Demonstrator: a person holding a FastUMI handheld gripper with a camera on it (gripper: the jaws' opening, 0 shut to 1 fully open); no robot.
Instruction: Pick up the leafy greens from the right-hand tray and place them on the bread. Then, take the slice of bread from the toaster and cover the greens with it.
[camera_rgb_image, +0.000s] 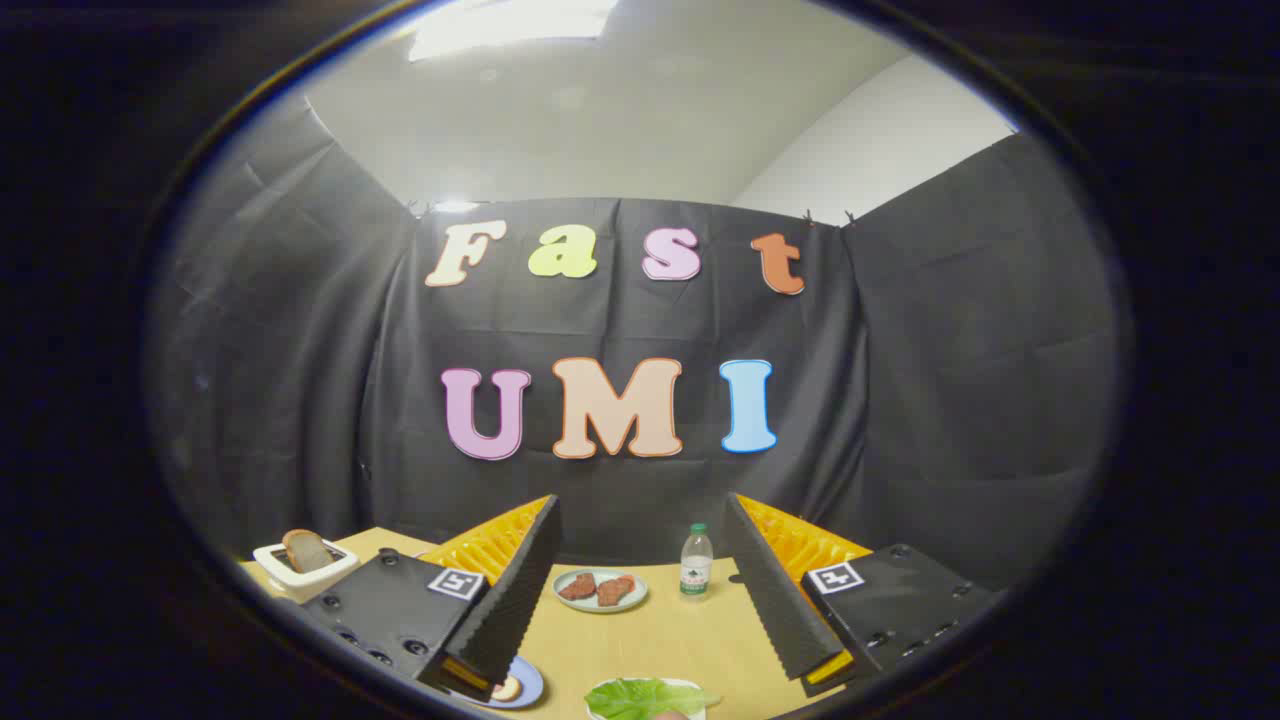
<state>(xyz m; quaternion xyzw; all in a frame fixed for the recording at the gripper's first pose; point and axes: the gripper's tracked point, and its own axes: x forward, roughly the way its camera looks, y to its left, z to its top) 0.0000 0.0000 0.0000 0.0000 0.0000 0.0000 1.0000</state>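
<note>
Your gripper (640, 540) hangs above the table (680, 630) with its fingers spread wide and nothing between them. The leafy greens (645, 697) lie on a tray just below and between the fingers, near you. The bread slice (306, 550) stands in the toaster (300, 572) beyond the left finger, while a plate of meat (600, 589) and a bottle (696, 561) sit farther ahead.

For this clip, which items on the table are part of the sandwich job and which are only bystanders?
Part of the job:
- leafy greens on a tray between the open fingers, near the camera
- bread slice standing in the toaster
- gripper, open and holding nothing

Just lying about:
- plate of reddish meat slices, beyond the fingers
- small water bottle beside it
</note>
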